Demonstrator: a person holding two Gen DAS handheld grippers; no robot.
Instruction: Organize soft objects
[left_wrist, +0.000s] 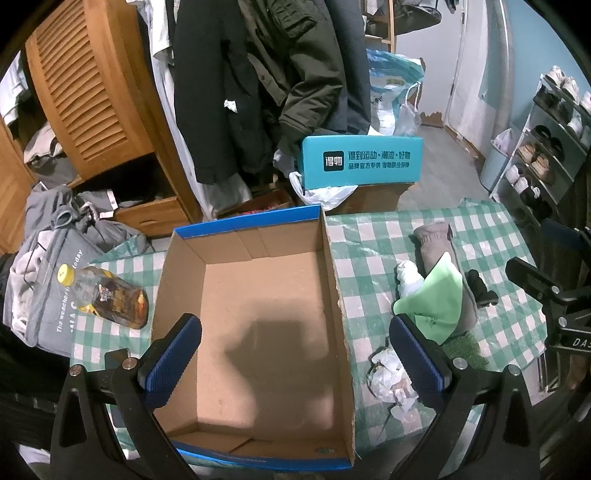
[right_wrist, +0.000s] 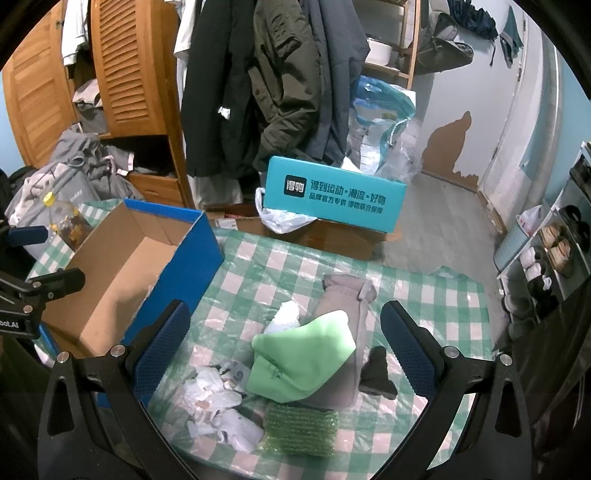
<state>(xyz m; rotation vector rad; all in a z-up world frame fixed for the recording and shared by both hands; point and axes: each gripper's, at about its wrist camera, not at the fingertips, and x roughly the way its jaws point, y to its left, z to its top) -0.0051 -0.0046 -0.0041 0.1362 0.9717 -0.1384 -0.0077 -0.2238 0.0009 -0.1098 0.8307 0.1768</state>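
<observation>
An empty blue cardboard box (left_wrist: 258, 384) (right_wrist: 122, 273) stands on the green-checked tablecloth (right_wrist: 424, 302). My left gripper (left_wrist: 295, 358) hangs open over its inside. To its right lies a heap of soft things: a light green cloth (right_wrist: 303, 358) (left_wrist: 439, 302) on a grey sock (right_wrist: 343, 299) (left_wrist: 432, 240), a white wad (right_wrist: 286, 315), a black piece (right_wrist: 376, 373), a crumpled white bag (right_wrist: 210, 398) (left_wrist: 388, 373) and a green scrubber (right_wrist: 299, 428). My right gripper (right_wrist: 284, 347) is open above the heap, with nothing between its fingers.
A bottle with a yellow cap (left_wrist: 107, 295) lies left of the box. Behind the table stand a teal box (right_wrist: 332, 195), hanging coats (right_wrist: 258, 92) and a wooden wardrobe (left_wrist: 92, 92). A shoe rack (left_wrist: 546, 147) lines the right wall.
</observation>
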